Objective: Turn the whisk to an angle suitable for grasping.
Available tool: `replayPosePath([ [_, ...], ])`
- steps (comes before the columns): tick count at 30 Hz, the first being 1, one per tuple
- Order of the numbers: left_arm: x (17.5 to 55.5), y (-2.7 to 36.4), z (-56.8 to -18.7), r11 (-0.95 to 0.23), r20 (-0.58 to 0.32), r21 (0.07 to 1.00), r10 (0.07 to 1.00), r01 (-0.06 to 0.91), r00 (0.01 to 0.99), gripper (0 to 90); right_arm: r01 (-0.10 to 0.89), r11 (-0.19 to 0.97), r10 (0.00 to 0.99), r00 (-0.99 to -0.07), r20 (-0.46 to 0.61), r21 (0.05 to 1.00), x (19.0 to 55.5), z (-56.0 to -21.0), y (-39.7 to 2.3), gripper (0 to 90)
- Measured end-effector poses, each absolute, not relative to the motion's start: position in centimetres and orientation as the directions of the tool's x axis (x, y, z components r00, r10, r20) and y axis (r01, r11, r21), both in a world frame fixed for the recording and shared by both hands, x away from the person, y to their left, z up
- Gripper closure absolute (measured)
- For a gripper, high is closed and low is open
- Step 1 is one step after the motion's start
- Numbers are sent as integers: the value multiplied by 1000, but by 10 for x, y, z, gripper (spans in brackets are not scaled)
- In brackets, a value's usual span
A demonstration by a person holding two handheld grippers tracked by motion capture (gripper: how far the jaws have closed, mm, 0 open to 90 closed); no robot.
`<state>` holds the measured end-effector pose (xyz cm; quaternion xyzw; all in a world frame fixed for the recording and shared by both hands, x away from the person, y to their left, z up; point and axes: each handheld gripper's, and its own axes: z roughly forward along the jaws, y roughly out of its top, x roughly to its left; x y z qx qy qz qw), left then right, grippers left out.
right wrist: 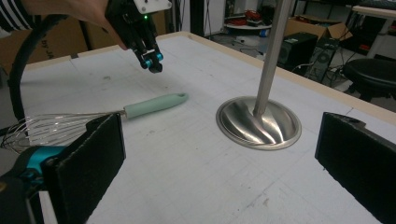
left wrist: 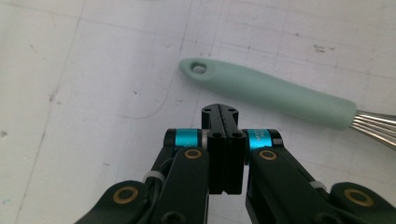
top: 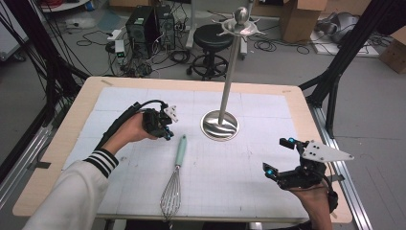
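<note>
Whisk [left wrist: 275, 95] lies just ahead of the left gripper's [left wrist: 220, 112] closed, empty jaws. Light; mint handle looks stiff, best grip mid-handle. Right gripper [right wrist: 219, 154] jaws open, empty.

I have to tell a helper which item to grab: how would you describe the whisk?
On the white mat stands a tall steel stand. Just left of its round base lies the whisk, flat, with a mint-green handle and a wire head pointing toward the person.
</note>
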<state>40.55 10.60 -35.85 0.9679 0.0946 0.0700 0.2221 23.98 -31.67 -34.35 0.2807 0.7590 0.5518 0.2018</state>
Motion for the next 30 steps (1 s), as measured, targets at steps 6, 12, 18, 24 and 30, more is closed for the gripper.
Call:
replayPosePath([
  [6,396,111,-342,-856,78,505,175,112,981,900,196,238,645,-764,-4,951,240,-343,-316,7],
  [12,386,108,-334,-850,71,522,127,72,989,900,194,237,644,-765,-4,952,240,-342,-315,7],
  [18,378,93,-339,-860,66,509,82,37,994,900,191,239,640,-768,-7,952,240,-341,-314,6],
  [24,372,79,-348,-866,57,501,46,12,997,900,190,239,640,-768,-8,952,240,-341,-315,7],
  [30,365,68,-359,-873,40,488,15,-7,999,900,190,239,641,-768,-7,952,239,-341,-315,7],
])
